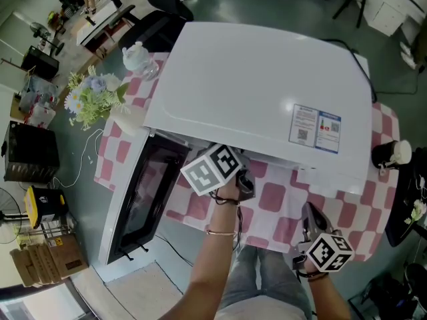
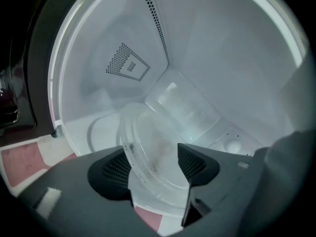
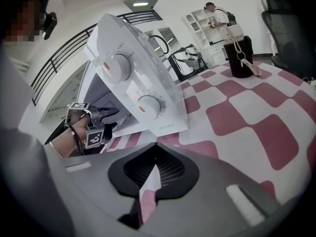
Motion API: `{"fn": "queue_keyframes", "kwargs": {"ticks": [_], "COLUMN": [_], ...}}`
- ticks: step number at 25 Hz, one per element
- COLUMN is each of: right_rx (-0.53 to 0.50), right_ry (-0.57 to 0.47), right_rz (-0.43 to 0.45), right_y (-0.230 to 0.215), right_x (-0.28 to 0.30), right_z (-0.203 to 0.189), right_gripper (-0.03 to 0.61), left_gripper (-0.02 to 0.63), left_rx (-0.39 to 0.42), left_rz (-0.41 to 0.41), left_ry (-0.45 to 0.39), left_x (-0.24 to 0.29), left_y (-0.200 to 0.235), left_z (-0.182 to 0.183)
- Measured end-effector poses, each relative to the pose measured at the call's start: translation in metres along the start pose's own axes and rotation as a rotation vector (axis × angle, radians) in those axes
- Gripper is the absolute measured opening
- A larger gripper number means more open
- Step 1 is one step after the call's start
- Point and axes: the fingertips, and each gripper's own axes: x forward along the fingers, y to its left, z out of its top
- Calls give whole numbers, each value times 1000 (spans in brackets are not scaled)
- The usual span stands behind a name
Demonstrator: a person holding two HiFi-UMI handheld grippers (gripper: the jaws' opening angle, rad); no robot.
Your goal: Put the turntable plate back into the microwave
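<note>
The clear glass turntable plate (image 2: 158, 132) lies tilted inside the white microwave (image 1: 267, 92). Its near rim is between the jaws of my left gripper (image 2: 153, 159). The jaws stand wide open and the right pad (image 2: 193, 163) is apart from the glass. In the head view the left gripper (image 1: 217, 169) reaches into the microwave's mouth, beside the open door (image 1: 143, 199). My right gripper (image 1: 313, 222) is over the checked tablecloth to the right of the opening. In its own view the right gripper (image 3: 154, 169) is shut with nothing in it, facing the knobs (image 3: 116, 67).
A vase of flowers (image 1: 93, 95) and a glass teapot (image 1: 137, 57) stand left of the microwave. A black cup (image 1: 390, 153) with a strap stands at the table's right edge. The open door sticks out past the table's front left. A person (image 3: 215, 14) is far back.
</note>
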Motion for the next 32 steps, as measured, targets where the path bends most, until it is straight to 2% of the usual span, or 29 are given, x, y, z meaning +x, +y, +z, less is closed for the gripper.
{"fn": "queue_keyframes", "kwargs": {"ticks": [6, 10, 26, 32], "right_rx": [3, 5, 0, -10], "right_ry": [-4, -4, -3, -5], "right_rz": [5, 3, 11, 15], "right_y": [3, 5, 20, 28], "right_x": [0, -1, -5, -8], "right_z": [-1, -4, -17, -21], "right_gripper": [11, 11, 9, 11], "left_gripper": [298, 302, 293, 281], "left_rx": [23, 8, 14, 34], "left_rz": [13, 11, 15, -27], "left_ry": [29, 52, 32, 4], "left_x": [-3, -4, -26, -34], "left_y": [2, 3, 18, 10], "left_z": [-7, -15, -9, 1]}}
